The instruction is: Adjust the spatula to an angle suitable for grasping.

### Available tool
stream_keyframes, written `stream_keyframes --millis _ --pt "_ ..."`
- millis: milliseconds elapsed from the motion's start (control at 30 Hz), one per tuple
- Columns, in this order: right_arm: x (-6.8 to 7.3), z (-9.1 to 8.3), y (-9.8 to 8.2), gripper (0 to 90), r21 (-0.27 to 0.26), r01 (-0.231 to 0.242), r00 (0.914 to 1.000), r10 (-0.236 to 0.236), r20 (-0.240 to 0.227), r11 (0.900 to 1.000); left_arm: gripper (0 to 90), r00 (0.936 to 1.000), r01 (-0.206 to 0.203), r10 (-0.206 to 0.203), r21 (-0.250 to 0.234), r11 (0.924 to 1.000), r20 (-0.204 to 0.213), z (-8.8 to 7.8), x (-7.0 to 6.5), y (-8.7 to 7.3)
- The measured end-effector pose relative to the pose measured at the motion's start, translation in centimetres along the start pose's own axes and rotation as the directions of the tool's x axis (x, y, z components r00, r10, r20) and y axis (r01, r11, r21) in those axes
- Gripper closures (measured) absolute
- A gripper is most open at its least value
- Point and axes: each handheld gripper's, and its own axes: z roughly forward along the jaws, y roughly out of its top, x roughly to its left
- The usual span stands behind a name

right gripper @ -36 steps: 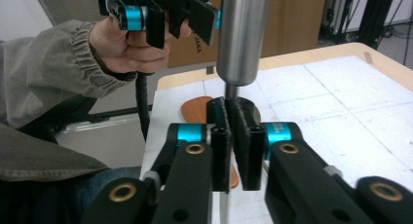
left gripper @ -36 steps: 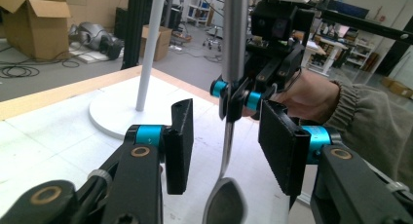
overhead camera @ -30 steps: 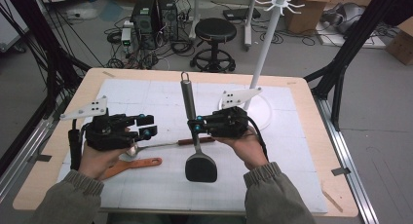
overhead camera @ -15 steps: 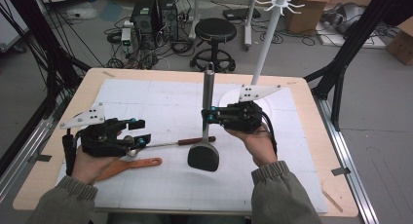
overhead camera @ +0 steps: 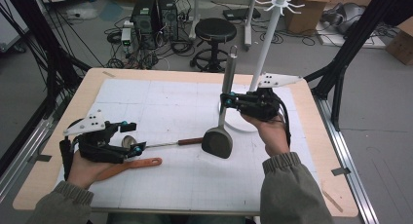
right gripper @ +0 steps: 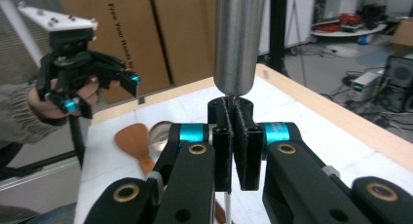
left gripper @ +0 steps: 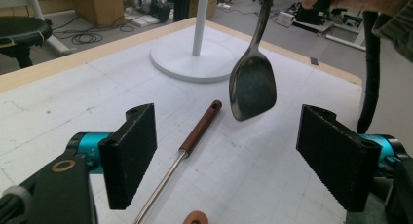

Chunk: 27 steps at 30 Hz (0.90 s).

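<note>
My right gripper (overhead camera: 228, 100) (right gripper: 237, 131) is shut on the neck of a steel spatula (overhead camera: 217, 142) (left gripper: 253, 85) and holds it upright. The dark blade hangs just over the mat, and the handle (right gripper: 238, 39) points up beside a white hook stand (overhead camera: 265, 48). My left gripper (overhead camera: 131, 135) (left gripper: 226, 156) sits low at the left, and its jaws have just been opening. Between the open pads, untouched, a ladle (overhead camera: 190, 141) (left gripper: 202, 126) with a brown grip lies on the mat. A wooden spatula (overhead camera: 131, 165) (right gripper: 134, 139) lies just in front of it.
The white stand's round base (overhead camera: 243, 124) (left gripper: 185, 68) sits on the white mat (overhead camera: 160, 102) right behind the hanging blade. The table's wooden edge (overhead camera: 316, 136) runs close on the right. A stool and computer gear stand on the floor beyond the table.
The right gripper carried the steel spatula right and away, up to the white stand. The left jaws spread off the ladle, which now lies on the mat.
</note>
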Motion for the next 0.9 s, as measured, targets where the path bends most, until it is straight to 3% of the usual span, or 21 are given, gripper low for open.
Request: stream_keyframes --millis 400,533,900 --pt "-1.3 -1.1 1.2 87.7 0.003 -0.010 0.9980 0.010 0.063 1.000 13.0 0.9994 0.006 -0.005 0.026 0.9996 -0.036 0.2 0.1 -1.3" --pt "-1.6 -1.4 1.6 87.7 0.003 -0.008 0.9965 0.007 0.083 1.000 12.1 0.9990 -0.009 0.010 0.036 0.9993 -0.043 0.1 0.0 -1.7" --pt "-2.3 -2.5 2.9 87.7 -0.006 -0.009 0.9920 0.010 0.126 1.000 9.0 0.9980 0.000 0.002 0.036 0.9993 -0.063 0.0 0.3 -2.1"
